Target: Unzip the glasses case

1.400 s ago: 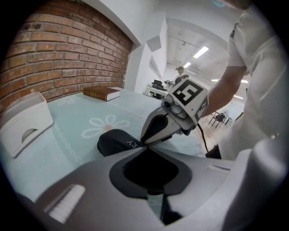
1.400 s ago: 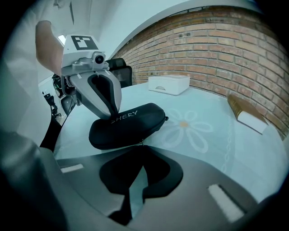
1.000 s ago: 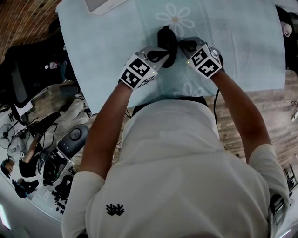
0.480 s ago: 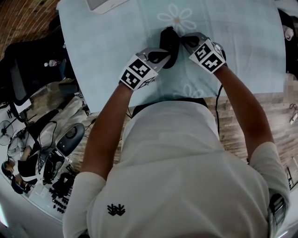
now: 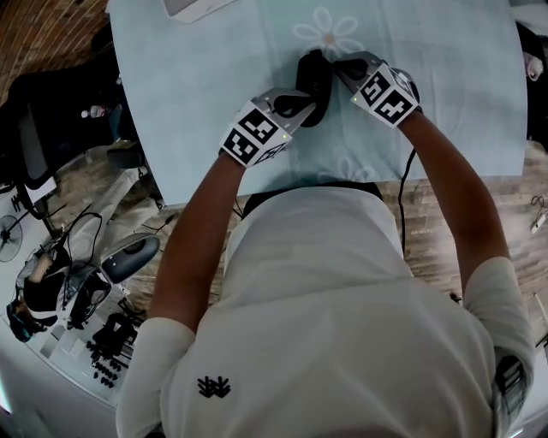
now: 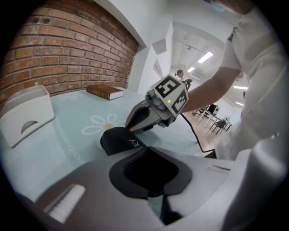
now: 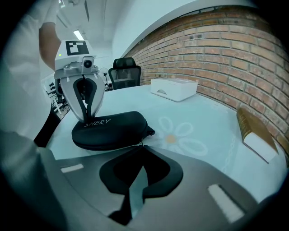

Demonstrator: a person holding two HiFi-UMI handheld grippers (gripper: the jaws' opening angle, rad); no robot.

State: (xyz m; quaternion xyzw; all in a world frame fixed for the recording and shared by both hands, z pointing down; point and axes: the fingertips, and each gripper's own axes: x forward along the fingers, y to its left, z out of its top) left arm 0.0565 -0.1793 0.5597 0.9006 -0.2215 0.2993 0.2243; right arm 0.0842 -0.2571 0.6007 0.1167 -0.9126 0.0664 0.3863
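Note:
A black zipped glasses case [image 5: 312, 77] lies on the pale blue tablecloth [image 5: 214, 77], beside a printed daisy. My left gripper [image 5: 300, 104] is shut on the case's near end; the right gripper view shows its fingers [image 7: 86, 118] clamped onto the lid above the white lettering. In the left gripper view the case [image 6: 118, 140] pokes out just past the left gripper [image 6: 145, 153]. My right gripper [image 5: 341, 68] sits at the case's right side. Its jaws [image 7: 141, 149] are shut at the small zipper pull [image 7: 142, 143] on the case [image 7: 110, 128].
A white box [image 5: 184, 7] stands at the table's far left, also the white box [image 7: 174, 88]. A brown book [image 7: 255, 133] lies far right. Behind the table are a brick wall and an office chair [image 7: 124, 72]. The table's near edge meets the person's body.
My right gripper has shifted a little farther from the person along the case's side. The left gripper stays clamped on the near end.

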